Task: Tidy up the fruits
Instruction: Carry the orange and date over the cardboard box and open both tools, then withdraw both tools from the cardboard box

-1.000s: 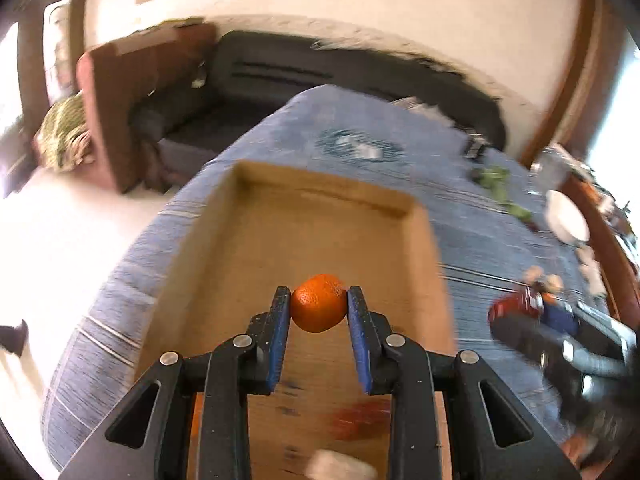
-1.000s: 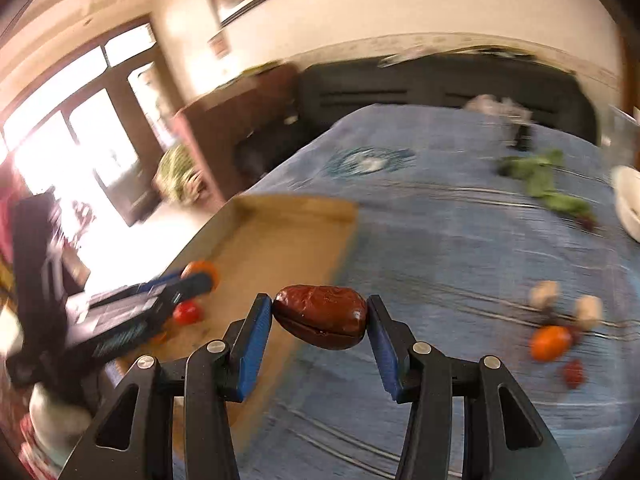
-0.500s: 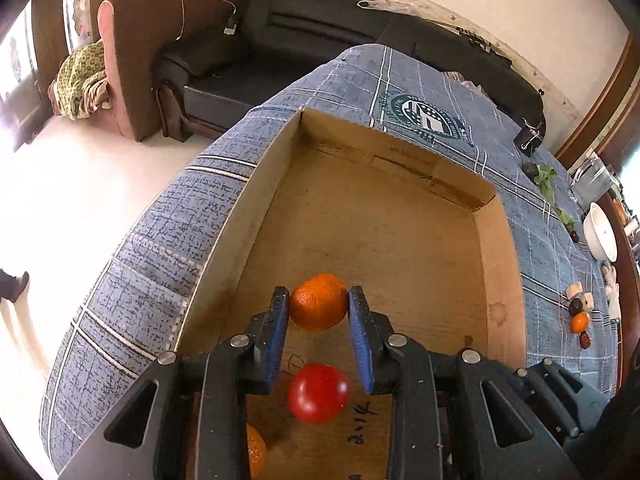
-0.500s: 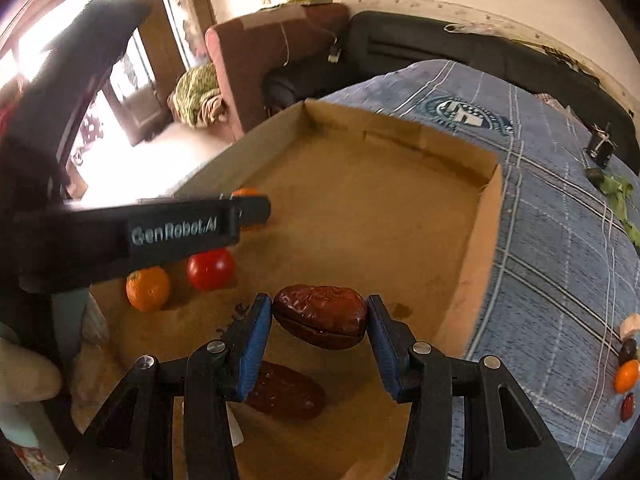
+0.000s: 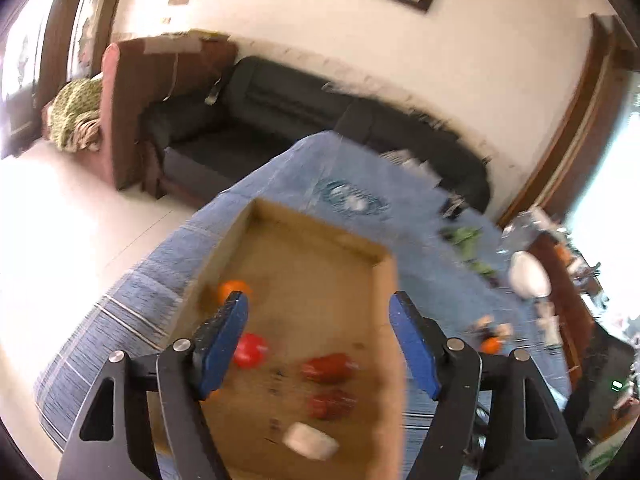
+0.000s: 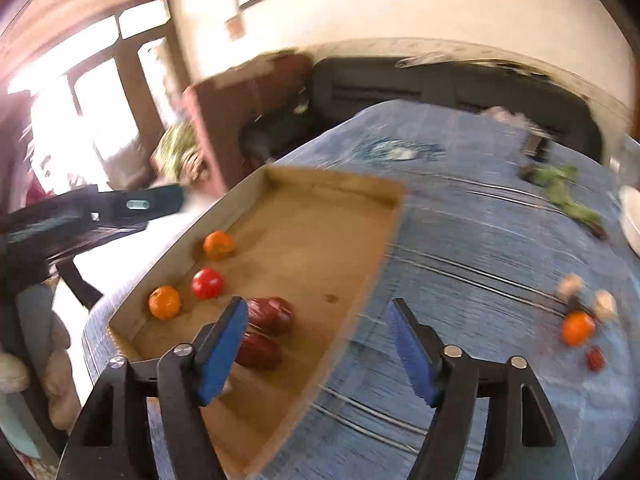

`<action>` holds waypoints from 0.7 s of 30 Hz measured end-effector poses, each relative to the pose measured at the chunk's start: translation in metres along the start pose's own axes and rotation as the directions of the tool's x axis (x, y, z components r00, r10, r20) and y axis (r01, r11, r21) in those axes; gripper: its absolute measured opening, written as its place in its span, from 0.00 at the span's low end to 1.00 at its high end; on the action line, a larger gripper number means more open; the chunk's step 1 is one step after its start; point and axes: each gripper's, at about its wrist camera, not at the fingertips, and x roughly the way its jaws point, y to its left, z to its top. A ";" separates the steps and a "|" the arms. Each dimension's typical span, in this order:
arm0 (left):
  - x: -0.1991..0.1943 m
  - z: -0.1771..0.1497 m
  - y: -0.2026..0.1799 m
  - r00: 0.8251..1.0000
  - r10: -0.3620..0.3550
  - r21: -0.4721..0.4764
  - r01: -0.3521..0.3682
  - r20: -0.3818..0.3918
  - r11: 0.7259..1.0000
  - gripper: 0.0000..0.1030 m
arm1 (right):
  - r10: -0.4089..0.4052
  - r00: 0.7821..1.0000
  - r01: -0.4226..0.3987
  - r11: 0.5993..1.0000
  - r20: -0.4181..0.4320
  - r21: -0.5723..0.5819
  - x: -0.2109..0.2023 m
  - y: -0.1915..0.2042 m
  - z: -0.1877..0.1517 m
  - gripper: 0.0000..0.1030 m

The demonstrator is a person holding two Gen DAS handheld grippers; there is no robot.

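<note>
A shallow cardboard box (image 6: 332, 188) lies on the blue tablecloth. In it lie two oranges (image 6: 218, 245) (image 6: 164, 302), a red tomato (image 6: 207, 283) and two dark red dates (image 6: 270, 314) (image 6: 258, 350). The left wrist view shows an orange (image 5: 232, 290), the tomato (image 5: 250, 350), both dates (image 5: 328, 368) and a white piece (image 5: 310, 442). My left gripper (image 5: 320, 336) is open and empty above the box. My right gripper (image 6: 320, 348) is open and empty over the box's right edge.
Loose fruit lies on the cloth at the right: an orange (image 6: 576, 328), a small red fruit (image 6: 595, 358) and pale pieces (image 6: 606, 304). Green leaves (image 6: 560, 188) and a white bowl (image 5: 528, 276) are farther back. A black sofa (image 5: 288, 120) stands behind the table.
Both grippers have opened and let go: the orange and the date now lie in the box. Both grippers have lifted and pulled back from the box.
</note>
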 end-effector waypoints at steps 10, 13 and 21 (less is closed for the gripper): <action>-0.016 -0.036 -0.075 0.989 -0.147 0.053 0.148 -0.021 0.988 0.72 | -0.096 0.994 0.084 0.973 0.048 0.216 -0.060 -0.080 -0.035 0.78; -0.018 -0.043 -0.088 0.988 -0.149 0.078 0.152 -0.042 0.985 0.75 | -0.128 0.990 0.110 0.963 0.057 0.247 -0.082 -0.102 -0.046 0.78; -0.008 -0.066 -0.112 0.987 -0.127 0.161 0.142 -0.099 0.977 0.79 | -0.253 0.967 0.223 0.893 0.025 0.391 -0.120 -0.196 -0.074 0.79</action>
